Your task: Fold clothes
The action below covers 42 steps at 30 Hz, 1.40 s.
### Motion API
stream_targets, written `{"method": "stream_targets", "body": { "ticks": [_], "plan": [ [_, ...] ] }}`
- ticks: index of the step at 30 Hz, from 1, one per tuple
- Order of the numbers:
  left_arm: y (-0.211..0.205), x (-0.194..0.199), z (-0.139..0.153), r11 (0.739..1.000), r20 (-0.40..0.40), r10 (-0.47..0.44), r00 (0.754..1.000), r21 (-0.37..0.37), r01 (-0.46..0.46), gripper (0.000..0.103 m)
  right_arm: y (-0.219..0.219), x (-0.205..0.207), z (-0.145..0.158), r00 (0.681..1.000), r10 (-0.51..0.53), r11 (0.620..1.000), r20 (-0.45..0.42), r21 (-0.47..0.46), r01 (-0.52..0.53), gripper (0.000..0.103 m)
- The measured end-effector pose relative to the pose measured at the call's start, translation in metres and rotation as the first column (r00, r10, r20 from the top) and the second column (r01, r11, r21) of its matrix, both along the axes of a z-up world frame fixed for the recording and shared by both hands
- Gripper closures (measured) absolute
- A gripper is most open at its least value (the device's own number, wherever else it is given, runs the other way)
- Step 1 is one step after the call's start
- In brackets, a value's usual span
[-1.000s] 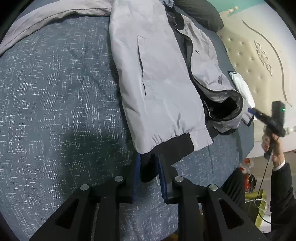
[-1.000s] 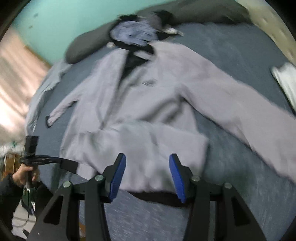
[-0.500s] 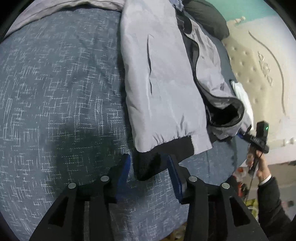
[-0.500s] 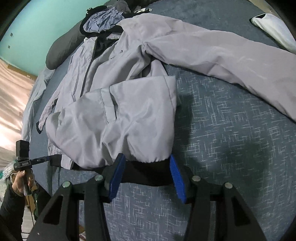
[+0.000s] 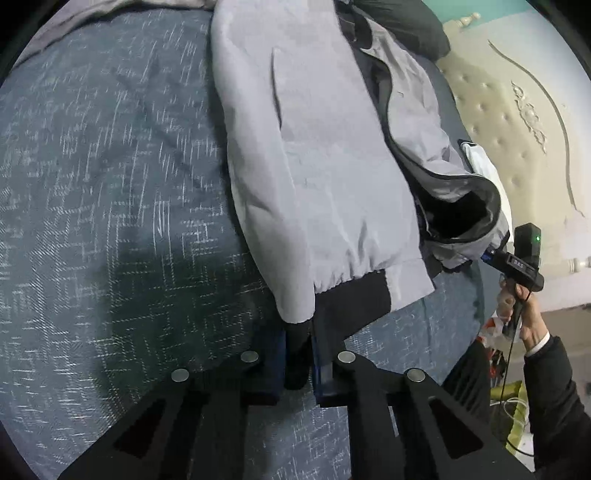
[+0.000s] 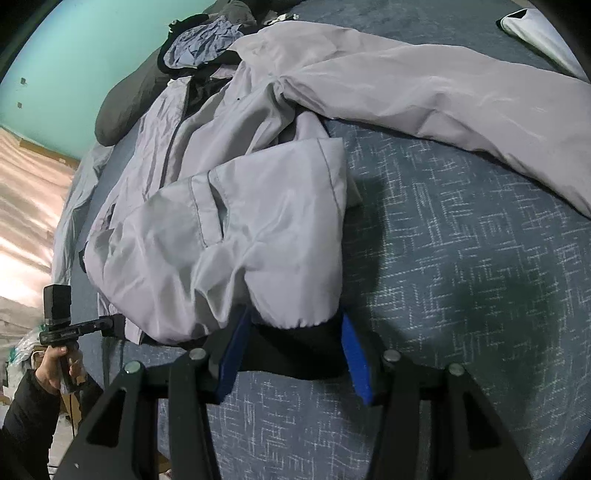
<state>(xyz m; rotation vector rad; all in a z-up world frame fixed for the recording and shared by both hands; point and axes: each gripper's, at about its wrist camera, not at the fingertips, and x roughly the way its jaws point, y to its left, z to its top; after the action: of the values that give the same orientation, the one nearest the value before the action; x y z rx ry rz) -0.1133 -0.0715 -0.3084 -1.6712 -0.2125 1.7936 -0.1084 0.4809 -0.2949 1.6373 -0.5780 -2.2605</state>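
A light grey jacket (image 5: 314,166) with a black hem (image 5: 347,302) lies spread on the bed, its front half open. My left gripper (image 5: 298,354) is shut on the hem's near corner. In the right wrist view the jacket (image 6: 258,229) is bunched. Its black hem (image 6: 295,347) lies between the blue pads (image 6: 232,350) of my right gripper (image 6: 293,354), which is open. One long sleeve (image 6: 443,96) stretches away to the right. Each view shows the other gripper, held in a hand, at the opposite hem corner: right gripper (image 5: 487,256), left gripper (image 6: 110,325).
The blue-grey patterned bedspread (image 5: 110,184) covers the bed. A cream tufted headboard (image 5: 517,122) stands at the right, with a dark pillow (image 6: 125,107) and a crumpled blue garment (image 6: 199,48) by the jacket's collar. A white folded item (image 6: 539,33) lies near the bed's edge.
My left gripper has closed on the black hem corner. My right gripper moved in until the hem lies between its open fingers. The jacket's lower edge has bunched up.
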Motion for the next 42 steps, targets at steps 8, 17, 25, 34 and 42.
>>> {"method": "stream_targets", "body": {
  "ticks": [8, 17, 25, 34, 42],
  "plan": [
    [0.000, 0.006, 0.049, 0.999, -0.075, -0.026, 0.997, 0.017, 0.028, 0.096, -0.008, 0.012, 0.031, 0.999, 0.026, 0.999, -0.045, 0.024, -0.025, 0.089],
    [-0.007, 0.025, 0.104, 0.999, -0.156, -0.046, 0.987, -0.007, 0.046, 0.096, -0.016, 0.033, 0.097, 0.992, 0.039, 0.999, -0.117, 0.004, -0.039, 0.093],
    [-0.021, 0.058, 0.139, 0.996, -0.207, -0.085, 0.975, -0.030, 0.081, 0.096, -0.019, 0.063, 0.145, 0.987, 0.059, 0.998, -0.150, 0.007, -0.059, 0.093],
    [-0.036, 0.084, 0.106, 0.993, -0.159, -0.091, 0.983, -0.085, 0.078, 0.096, -0.021, 0.095, 0.116, 0.993, 0.091, 0.995, -0.079, 0.047, -0.087, 0.093],
    [-0.039, 0.077, 0.052, 0.990, -0.092, -0.025, 0.995, -0.137, 0.012, 0.096, -0.024, 0.102, 0.065, 0.996, 0.087, 0.990, -0.006, 0.110, -0.086, 0.093]
  ]
}}
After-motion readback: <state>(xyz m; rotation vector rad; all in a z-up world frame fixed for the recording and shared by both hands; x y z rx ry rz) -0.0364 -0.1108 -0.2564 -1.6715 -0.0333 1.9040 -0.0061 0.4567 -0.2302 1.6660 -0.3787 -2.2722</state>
